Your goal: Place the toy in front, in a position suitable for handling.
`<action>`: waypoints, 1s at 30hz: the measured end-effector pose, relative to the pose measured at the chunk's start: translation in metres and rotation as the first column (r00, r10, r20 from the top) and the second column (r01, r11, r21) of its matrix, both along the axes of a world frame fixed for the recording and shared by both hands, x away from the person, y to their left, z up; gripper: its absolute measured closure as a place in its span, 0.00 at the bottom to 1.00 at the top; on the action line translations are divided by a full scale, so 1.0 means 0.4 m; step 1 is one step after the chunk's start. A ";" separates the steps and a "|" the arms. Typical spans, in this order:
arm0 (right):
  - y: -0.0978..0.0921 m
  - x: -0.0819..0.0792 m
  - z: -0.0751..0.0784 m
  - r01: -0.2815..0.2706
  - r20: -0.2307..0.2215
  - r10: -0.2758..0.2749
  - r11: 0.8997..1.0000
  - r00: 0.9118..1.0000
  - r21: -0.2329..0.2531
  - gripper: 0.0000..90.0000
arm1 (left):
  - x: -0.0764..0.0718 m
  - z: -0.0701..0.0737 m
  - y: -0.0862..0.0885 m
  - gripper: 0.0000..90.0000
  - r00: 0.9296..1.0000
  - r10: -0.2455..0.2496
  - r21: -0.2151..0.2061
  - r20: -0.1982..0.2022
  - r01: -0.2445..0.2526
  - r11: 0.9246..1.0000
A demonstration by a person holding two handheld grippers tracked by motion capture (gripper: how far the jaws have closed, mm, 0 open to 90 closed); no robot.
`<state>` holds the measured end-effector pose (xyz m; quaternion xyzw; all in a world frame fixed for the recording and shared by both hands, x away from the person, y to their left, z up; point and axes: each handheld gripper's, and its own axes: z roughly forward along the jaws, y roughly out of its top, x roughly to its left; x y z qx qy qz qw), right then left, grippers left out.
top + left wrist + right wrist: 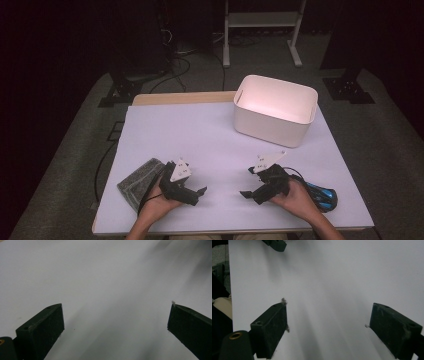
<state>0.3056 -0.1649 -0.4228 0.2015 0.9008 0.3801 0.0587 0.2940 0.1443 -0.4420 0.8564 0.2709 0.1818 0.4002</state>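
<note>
- The left gripper (199,195) rests low over the white table (200,130) at its near left, jaws spread wide with nothing between them.
- A grey cloth (137,182) lies just behind that gripper, by the left hand (157,202), at the table's near-left edge.
- The right gripper (248,182) sits at the near right, released as well, jaws apart over bare tabletop.
- A blue and black object (322,196) lies beside the right hand (295,197).
- A white bin (275,110) stands at the far right, well apart from both grippers.
</note>
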 end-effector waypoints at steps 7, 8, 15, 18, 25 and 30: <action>-0.013 0.002 0.011 -0.006 -0.005 0.007 1.000 1.000 0.016 0.15 | -0.001 0.000 -0.003 0.00 1.000 -0.003 0.004 0.002 0.003 1.000; -0.015 0.002 0.013 -0.005 -0.004 0.006 1.000 1.000 0.017 0.15 | -0.002 0.000 -0.003 0.00 1.000 -0.001 0.004 0.001 0.001 1.000; -0.029 0.001 0.034 -0.001 -0.010 0.002 0.999 1.000 0.032 0.15 | -0.006 0.003 0.001 0.00 1.000 0.001 0.014 0.005 -0.001 1.000; -0.034 -0.002 0.043 0.001 -0.010 -0.001 0.999 1.000 0.046 0.15 | -0.006 0.005 0.003 0.00 1.000 0.005 0.007 0.008 -0.005 1.000; -0.071 -0.002 0.068 -0.005 -0.035 0.007 0.999 0.999 0.045 0.15 | -0.009 0.015 0.004 0.00 1.000 0.007 0.003 0.022 -0.007 1.000; -0.098 0.002 0.078 0.003 -0.048 -0.001 0.999 0.999 0.040 0.15 | -0.008 0.012 0.003 0.00 1.000 0.009 0.006 0.015 -0.009 1.000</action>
